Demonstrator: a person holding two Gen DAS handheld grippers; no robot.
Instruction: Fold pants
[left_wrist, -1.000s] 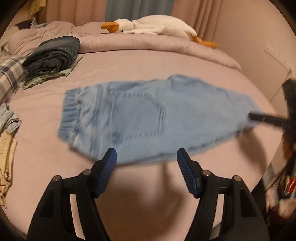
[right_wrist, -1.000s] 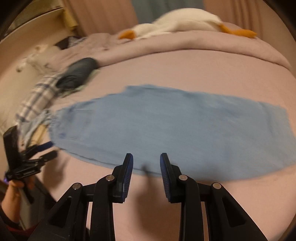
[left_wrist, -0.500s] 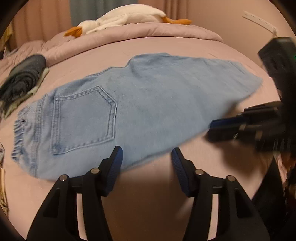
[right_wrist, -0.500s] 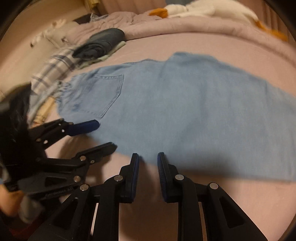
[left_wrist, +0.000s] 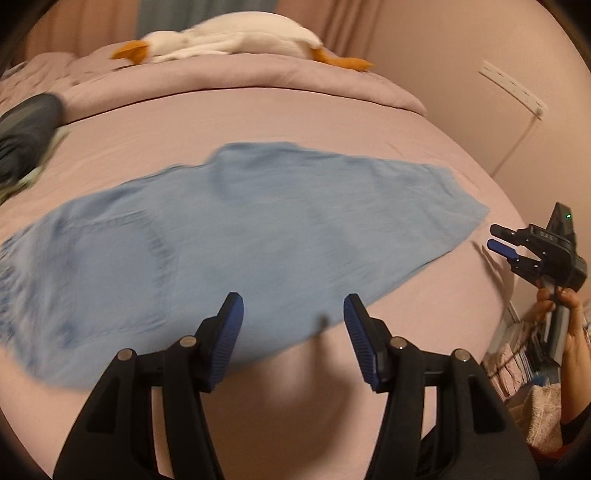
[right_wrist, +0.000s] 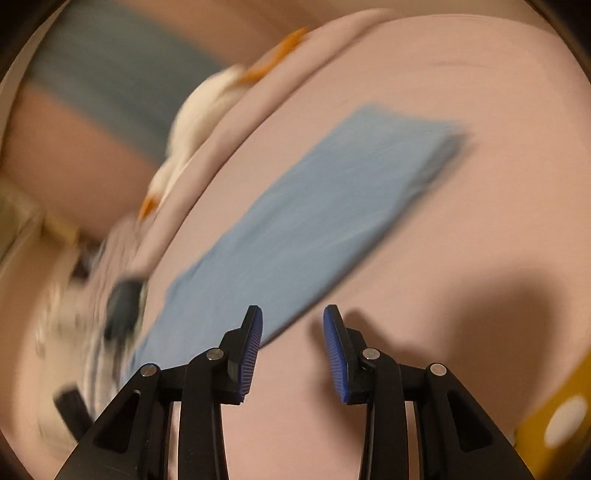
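Light blue denim pants (left_wrist: 229, 236) lie flat on the pink bed, folded lengthwise, waist end at the left, leg end at the right. My left gripper (left_wrist: 293, 314) is open and empty, hovering just above the pants' near edge. My right gripper (right_wrist: 293, 325) is open and empty, near the pants' (right_wrist: 306, 218) near edge. It also shows in the left wrist view (left_wrist: 517, 247), off the leg end to the right, held by a hand. Both views are blurred by motion.
A white plush goose (left_wrist: 229, 35) lies on the rolled duvet (left_wrist: 258, 81) at the back. A dark folded garment pile (left_wrist: 26, 133) sits at the far left. A wall (left_wrist: 498, 92) bounds the bed on the right. A yellow object (right_wrist: 554, 417) is at lower right.
The right gripper has opened wider and swung away to the right, past the leg end; its view tilted. The left gripper moved rightward along the pants' near edge.
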